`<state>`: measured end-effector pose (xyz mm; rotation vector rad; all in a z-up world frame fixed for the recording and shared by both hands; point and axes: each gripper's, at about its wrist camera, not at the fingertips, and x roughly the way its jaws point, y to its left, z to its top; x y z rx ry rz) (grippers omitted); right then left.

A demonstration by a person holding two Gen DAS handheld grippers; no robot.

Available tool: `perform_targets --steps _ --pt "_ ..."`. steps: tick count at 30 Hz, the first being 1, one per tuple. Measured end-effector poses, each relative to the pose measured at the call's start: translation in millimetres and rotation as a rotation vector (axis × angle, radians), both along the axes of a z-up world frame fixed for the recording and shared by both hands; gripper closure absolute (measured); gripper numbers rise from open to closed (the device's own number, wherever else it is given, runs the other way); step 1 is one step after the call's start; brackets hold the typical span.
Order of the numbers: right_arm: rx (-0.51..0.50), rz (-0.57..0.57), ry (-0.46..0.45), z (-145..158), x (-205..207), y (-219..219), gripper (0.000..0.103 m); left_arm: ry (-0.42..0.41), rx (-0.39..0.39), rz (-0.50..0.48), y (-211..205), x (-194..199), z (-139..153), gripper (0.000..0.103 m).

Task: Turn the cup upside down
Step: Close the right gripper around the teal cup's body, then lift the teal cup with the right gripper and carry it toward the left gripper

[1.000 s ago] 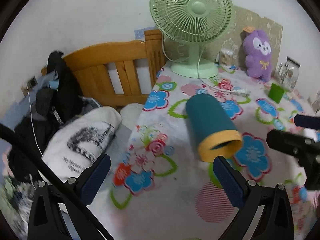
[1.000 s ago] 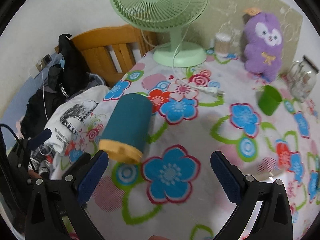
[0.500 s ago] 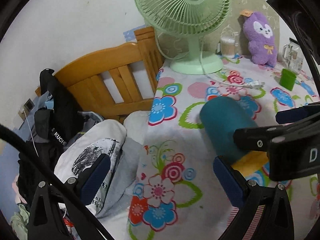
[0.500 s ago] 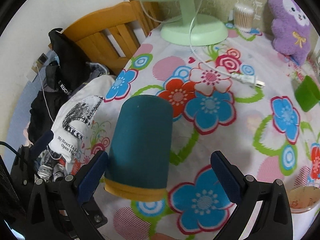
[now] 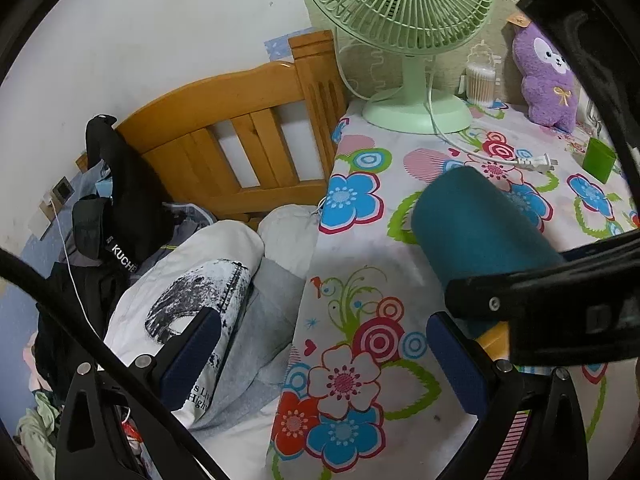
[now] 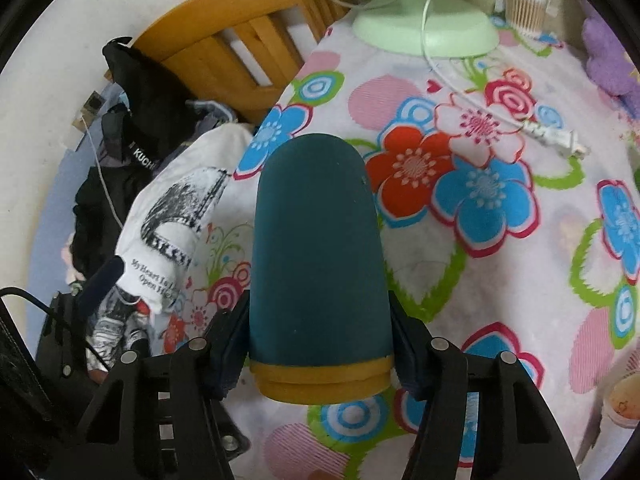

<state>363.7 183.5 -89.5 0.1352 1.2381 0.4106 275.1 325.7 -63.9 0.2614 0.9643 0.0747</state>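
A dark teal cup (image 6: 318, 264) with a yellow rim band lies on its side on the flowered tablecloth (image 6: 500, 216), rim toward the camera. My right gripper (image 6: 320, 332) is shut on the cup near its rim end, one pad on each side. In the left wrist view the cup (image 5: 476, 220) lies at the right, its rim end hidden behind the right gripper's black body (image 5: 560, 304). My left gripper (image 5: 320, 344) is open and empty, over the table's left edge.
A green fan (image 5: 404, 12) stands at the back with its white cord and plug (image 5: 532, 162). A purple plush toy (image 5: 548, 76), a cotton-swab jar (image 5: 480, 82) and a small green cup (image 5: 598, 160) stand behind. Clothes (image 5: 188, 280) and a wooden bed frame (image 5: 240, 128) are left of the table.
My right gripper moved in over the lying cup and closed on it near the rim. My left gripper drew back toward the table's left edge, still open.
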Motion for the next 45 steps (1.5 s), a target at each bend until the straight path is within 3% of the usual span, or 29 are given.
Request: perform_targets --steps 8,17,26,32,41,45 --pt "-0.054 -0.013 -0.100 11 -22 -22 0.040 -0.005 -0.025 -0.009 0 -10 7 0.000" --pt "-0.069 -0.050 -0.214 38 -67 -71 0.040 -0.004 -0.078 -0.079 -32 -29 22 0.000" --pt "-0.068 -0.105 -0.300 66 -141 -139 0.040 -0.004 -0.143 -0.180 -87 -68 44 0.000" --pt "-0.118 -0.157 -0.370 79 -201 -184 0.040 0.013 -0.194 -0.254 -129 -98 52 0.000" --pt "-0.133 -0.250 -0.347 64 -263 -243 0.040 0.060 -0.254 -0.336 -188 -151 54 0.000" --pt "-0.128 -0.293 -0.325 54 -284 -263 0.039 0.076 -0.242 -0.366 -207 -167 50 0.000"
